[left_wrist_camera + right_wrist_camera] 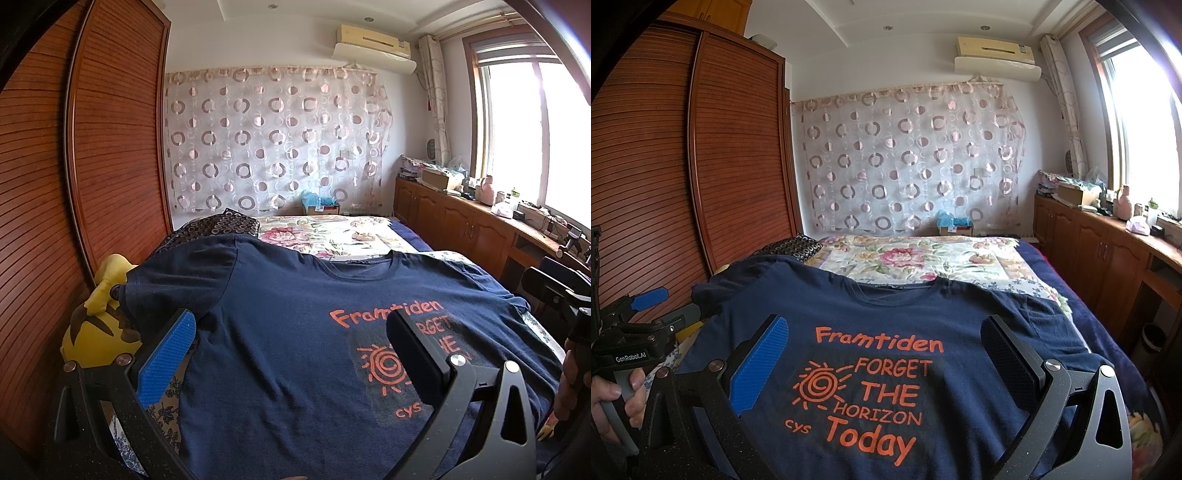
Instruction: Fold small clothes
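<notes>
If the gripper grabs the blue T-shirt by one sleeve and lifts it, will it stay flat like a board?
Probably not. The T-shirt looks like thin, soft knit lying flat on the bed, so it would likely droop and bunch. Its sleeve already wrinkles and sags at the bed's edge. It seems light, so one open gripper could likely lift it.

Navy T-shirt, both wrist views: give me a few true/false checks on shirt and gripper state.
1. The navy T-shirt lies print-up on the bed. True.
2. The left gripper is shut on a sleeve. False: its jaws stand wide open, holding nothing.
3. The right gripper is open above the shirt. True.
4. The shirt is already folded in half. False: it lies spread flat, both sleeves out.
5. A yellow plush toy sits beside the shirt, on the wardrobe side. True.
</notes>
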